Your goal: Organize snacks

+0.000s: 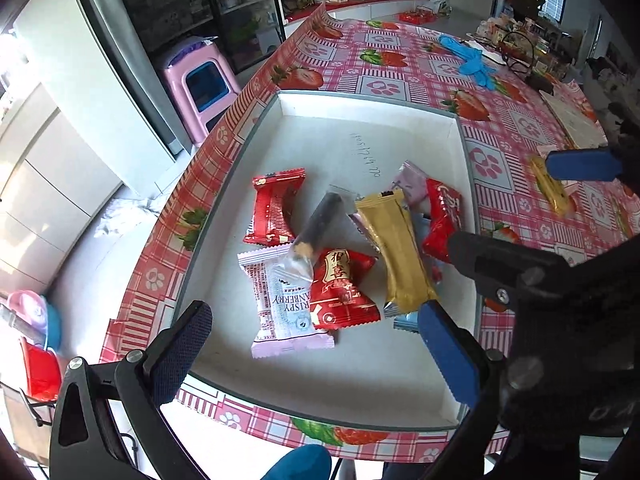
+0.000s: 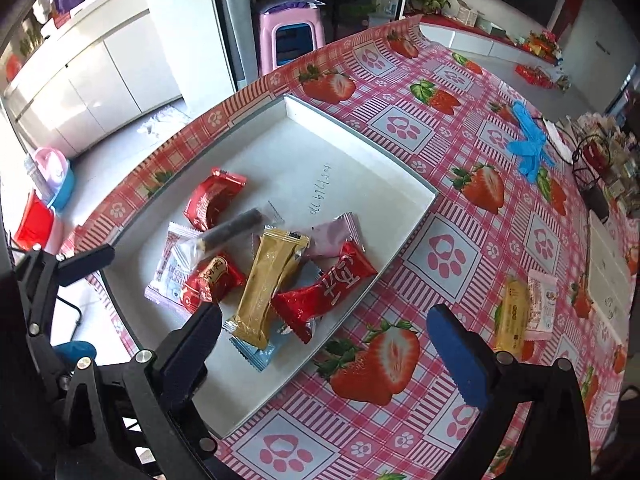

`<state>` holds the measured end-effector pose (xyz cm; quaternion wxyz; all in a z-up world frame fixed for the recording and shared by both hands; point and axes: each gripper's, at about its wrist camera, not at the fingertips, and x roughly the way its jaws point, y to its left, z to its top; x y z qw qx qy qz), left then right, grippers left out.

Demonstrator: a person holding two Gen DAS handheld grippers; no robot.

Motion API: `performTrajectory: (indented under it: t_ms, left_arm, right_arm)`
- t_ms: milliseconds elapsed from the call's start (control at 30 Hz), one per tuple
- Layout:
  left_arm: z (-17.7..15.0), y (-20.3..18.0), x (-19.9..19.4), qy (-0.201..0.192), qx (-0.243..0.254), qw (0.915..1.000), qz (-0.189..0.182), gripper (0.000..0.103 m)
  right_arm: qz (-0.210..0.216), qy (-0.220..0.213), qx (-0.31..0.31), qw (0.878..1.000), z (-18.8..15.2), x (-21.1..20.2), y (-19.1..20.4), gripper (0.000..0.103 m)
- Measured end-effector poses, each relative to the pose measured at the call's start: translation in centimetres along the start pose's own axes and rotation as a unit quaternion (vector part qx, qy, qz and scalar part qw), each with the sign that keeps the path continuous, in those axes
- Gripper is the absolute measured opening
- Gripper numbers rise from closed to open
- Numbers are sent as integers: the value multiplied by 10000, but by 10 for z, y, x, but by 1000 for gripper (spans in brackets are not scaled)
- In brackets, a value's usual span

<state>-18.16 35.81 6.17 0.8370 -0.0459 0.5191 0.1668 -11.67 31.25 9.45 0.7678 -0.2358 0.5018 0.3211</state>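
A white tray [image 1: 360, 98] [image 2: 362, 138] lies on the strawberry tablecloth and holds several wrapped snacks. Among them are a gold bar [image 1: 396, 248] [image 2: 266, 284], red packets [image 1: 276, 208] [image 2: 320, 296], a white cranberry packet [image 1: 280, 300] and a dark roll in clear wrap [image 2: 232, 232]. My left gripper [image 1: 314, 312] hovers open over the near end of the pile, holding nothing. Over the tray's right edge my right gripper [image 2: 324, 316] is open and empty too. On the cloth to the right of the tray lie a yellow packet [image 2: 512, 320] and a pink-white packet [image 2: 540, 304].
Blue gloves [image 2: 528, 148] lie further back on the table, with a dark wire basket [image 2: 596, 160] and a white box [image 2: 608, 264] at the right. A pink stool [image 2: 288, 36] stands on the floor beyond the table's far edge. The tray's far half is bare.
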Motion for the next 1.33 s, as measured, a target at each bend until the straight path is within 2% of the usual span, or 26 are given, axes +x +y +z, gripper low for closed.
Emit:
performTrajectory:
  t_ms: [433,1133,1333]
  left_arm:
    - [-4,1,3,68,-20,10000,-44,103]
    - [-4,0,4,79,-36,10000,-11,103]
    - [-6,1,-2,-153,16,9998,-109,103]
  right_arm:
    - [-40,185,-83,9998,-8,10,2,103]
    - [-47,246,-159,9996,-10,13,5,103]
    - [-30,246,-143,9996,-10,14,6,103]
